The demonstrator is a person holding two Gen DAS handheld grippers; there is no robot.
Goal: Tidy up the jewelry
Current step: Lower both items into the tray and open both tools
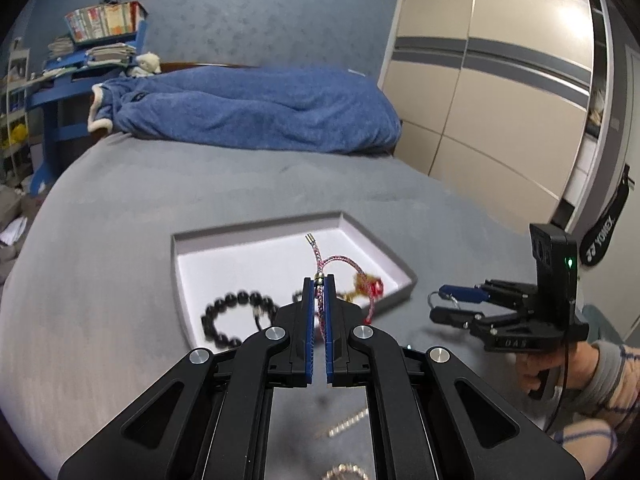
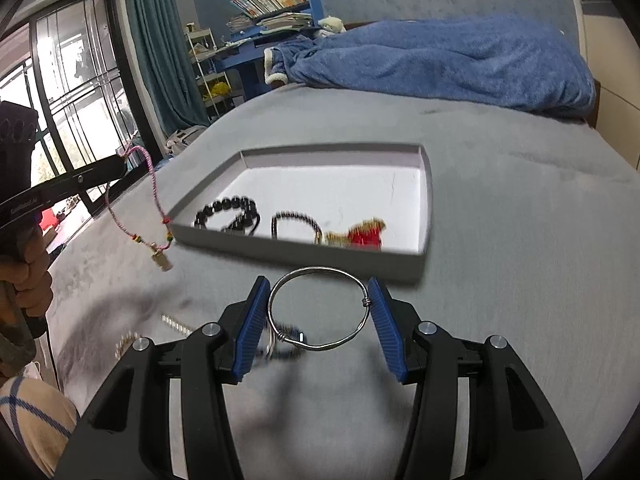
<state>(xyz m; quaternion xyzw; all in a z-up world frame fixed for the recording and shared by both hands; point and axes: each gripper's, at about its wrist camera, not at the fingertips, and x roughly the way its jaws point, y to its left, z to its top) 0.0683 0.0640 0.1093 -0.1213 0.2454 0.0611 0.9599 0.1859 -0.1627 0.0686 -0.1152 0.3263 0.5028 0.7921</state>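
Gripping the pink cord bracelet [image 1: 319, 304] between nearly closed jaws, your left gripper [image 1: 319, 286] is hanging short of the tray's [image 2: 304, 254] near edge, so be carrying it forward before releasing.

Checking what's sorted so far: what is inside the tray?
Inside the tray: a black bead bracelet, a thinner dark bracelet and a gold-and-red piece. The near wall hides the tray floor just behind it.

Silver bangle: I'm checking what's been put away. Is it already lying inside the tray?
No. The silver bangle is held between the right gripper's blue fingers, short of the tray.
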